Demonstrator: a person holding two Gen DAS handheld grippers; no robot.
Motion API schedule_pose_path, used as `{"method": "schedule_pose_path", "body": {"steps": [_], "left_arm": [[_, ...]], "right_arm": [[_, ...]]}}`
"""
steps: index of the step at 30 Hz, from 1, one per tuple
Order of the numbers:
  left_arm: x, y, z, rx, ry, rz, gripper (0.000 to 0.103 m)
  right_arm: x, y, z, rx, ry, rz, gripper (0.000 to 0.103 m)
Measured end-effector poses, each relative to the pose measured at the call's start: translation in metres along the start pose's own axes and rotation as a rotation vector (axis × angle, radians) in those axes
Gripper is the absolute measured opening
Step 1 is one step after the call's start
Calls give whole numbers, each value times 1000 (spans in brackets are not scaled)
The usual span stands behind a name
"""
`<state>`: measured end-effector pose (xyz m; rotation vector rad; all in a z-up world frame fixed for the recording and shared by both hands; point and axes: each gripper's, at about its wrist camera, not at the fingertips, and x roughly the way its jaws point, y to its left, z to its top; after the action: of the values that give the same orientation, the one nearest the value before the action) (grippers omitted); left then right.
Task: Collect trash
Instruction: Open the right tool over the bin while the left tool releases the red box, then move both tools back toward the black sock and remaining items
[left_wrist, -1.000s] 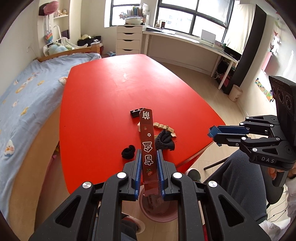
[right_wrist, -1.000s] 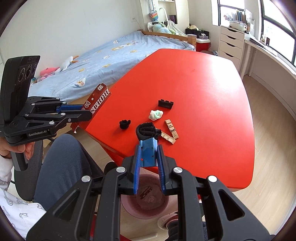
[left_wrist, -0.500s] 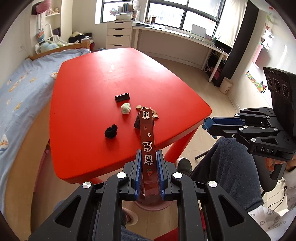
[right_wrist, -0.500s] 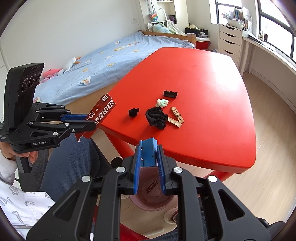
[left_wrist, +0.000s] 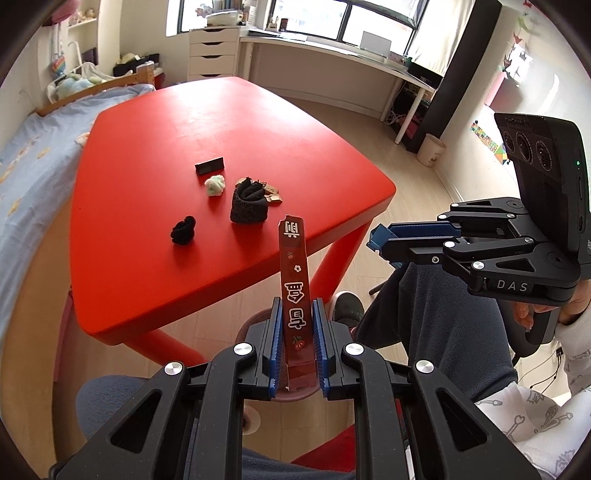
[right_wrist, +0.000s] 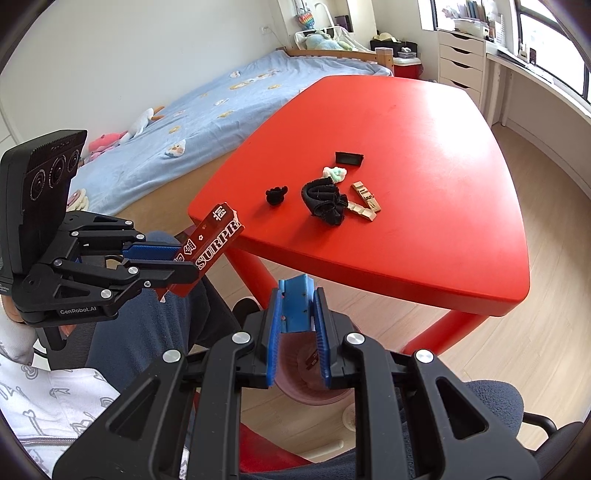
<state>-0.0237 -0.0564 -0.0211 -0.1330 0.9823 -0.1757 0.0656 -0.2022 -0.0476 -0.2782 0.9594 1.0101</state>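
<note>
My left gripper (left_wrist: 297, 314) is shut on a long dark red snack box (left_wrist: 295, 291), held off the table's near edge above a pink bin (left_wrist: 255, 321); both show in the right wrist view (right_wrist: 184, 266), the box (right_wrist: 216, 240) too. My right gripper (right_wrist: 295, 306) is shut on a small blue piece (right_wrist: 295, 302) over the pink bin (right_wrist: 303, 384); it also shows in the left wrist view (left_wrist: 380, 240). On the red table (left_wrist: 155, 122) lie a black rag (left_wrist: 249, 206), a black scrunchie (left_wrist: 183, 230), a pale wad (left_wrist: 215, 185), a black block (left_wrist: 209, 165) and tan pieces (left_wrist: 271, 194).
A bed with blue bedding (right_wrist: 207, 110) runs along the table's left side. White drawers (left_wrist: 213, 51) and a long desk (left_wrist: 332, 55) stand under the windows. My knees (left_wrist: 424, 314) and a chair are below the grippers. A small white bin (left_wrist: 430, 149) stands on the floor.
Both grippers have drawn back from the table toward my lap. The box has left the tabletop and now hangs past the near edge, above the pink bin.
</note>
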Motion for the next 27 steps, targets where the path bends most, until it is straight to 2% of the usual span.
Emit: {"method": "schedule_pose_path", "body": {"steps": [5, 7, 8, 9, 10, 11, 12, 13, 16, 27], "left_arm": [[1, -2, -1, 7, 10, -6, 17], [2, -2, 0, 15, 13, -9, 20], [3, -3, 0, 17, 16, -6, 23], [4, -2, 1, 16, 14, 4, 42], [4, 0, 0, 11, 5, 12, 55], [2, 2, 0, -1, -8, 12, 74], [1, 3, 0, -12, -21, 16, 90], [-1, 5, 0, -22, -39, 31, 92], [-2, 10, 0, -33, -38, 60, 94], [-3, 18, -2, -65, -38, 81, 95]], "right_arm": [[1, 0, -2, -4, 6, 7, 18], [1, 2, -2, -9, 8, 11, 19], [1, 2, -2, -11, 11, 5, 30], [2, 1, -2, -13, 11, -2, 43], [2, 1, -2, -12, 7, -6, 67], [1, 0, -3, -9, 0, -5, 82], [0, -1, -2, -7, -5, -5, 87], [0, -2, -3, -4, -6, -11, 94], [1, -6, -3, 9, -2, -33, 97], [2, -12, -5, 27, -4, -43, 98]]}}
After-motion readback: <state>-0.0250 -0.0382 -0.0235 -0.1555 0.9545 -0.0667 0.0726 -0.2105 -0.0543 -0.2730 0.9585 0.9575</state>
